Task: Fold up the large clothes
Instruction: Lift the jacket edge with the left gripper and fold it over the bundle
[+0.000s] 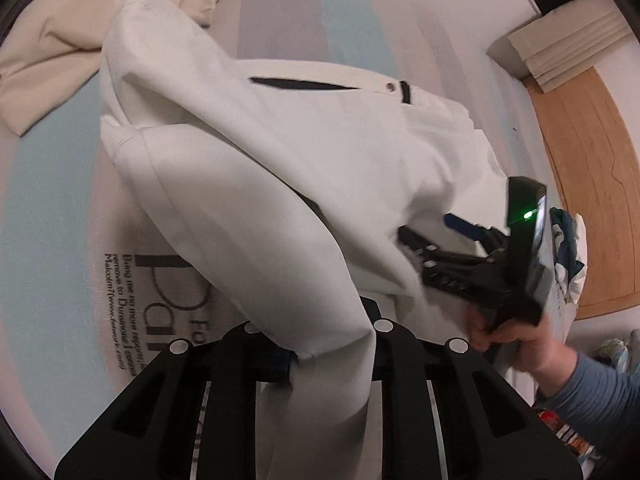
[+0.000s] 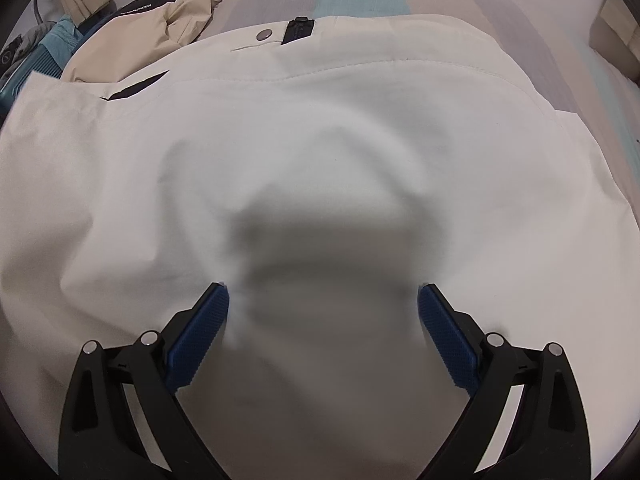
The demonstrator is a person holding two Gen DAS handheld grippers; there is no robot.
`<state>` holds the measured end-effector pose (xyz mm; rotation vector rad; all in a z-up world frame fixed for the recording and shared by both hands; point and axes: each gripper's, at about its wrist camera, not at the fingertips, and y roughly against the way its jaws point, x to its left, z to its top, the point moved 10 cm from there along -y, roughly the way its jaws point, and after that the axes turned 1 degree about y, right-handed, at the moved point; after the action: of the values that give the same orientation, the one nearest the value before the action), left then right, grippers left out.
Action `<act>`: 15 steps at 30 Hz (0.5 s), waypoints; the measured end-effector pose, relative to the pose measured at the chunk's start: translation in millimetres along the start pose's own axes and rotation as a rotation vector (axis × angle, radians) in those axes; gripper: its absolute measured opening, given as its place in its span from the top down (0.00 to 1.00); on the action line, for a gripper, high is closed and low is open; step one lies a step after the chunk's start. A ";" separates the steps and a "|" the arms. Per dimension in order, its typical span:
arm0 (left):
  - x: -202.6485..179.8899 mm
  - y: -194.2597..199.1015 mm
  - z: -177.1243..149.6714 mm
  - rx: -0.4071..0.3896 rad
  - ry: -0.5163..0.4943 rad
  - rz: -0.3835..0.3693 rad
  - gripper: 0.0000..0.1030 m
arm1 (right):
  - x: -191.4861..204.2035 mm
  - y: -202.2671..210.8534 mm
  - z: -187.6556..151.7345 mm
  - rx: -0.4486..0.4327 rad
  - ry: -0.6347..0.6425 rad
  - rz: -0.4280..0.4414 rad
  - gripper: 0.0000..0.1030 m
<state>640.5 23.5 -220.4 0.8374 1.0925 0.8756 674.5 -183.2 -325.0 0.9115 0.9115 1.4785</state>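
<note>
Left wrist view first: my left gripper (image 1: 320, 356) is clamped on a fold of the white jacket (image 1: 280, 168), which rises from the jaws toward twelve o'clock and drapes over the pale printed bedsheet (image 1: 48, 208). A beige garment (image 1: 52, 52) lies at ten o'clock, and my right gripper (image 1: 436, 248) comes in at four o'clock, its fingers against the cloth (wooden floor (image 1: 580, 184) beyond it). Right wrist view: my right gripper (image 2: 322, 332) stands with jaws spread wide, blue pads (image 2: 196, 340) either side of a fabric hump, gripping nothing; the jacket fills the centre.
</note>
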 end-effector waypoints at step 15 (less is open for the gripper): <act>-59.2 3.5 7.5 -0.019 -0.013 0.197 0.84 | -42.4 88.4 0.8 -0.163 0.034 -0.108 0.09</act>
<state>634.2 -29.3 -193.2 0.9446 1.0007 1.0414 643.5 -232.7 -246.2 0.7093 0.8389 1.4564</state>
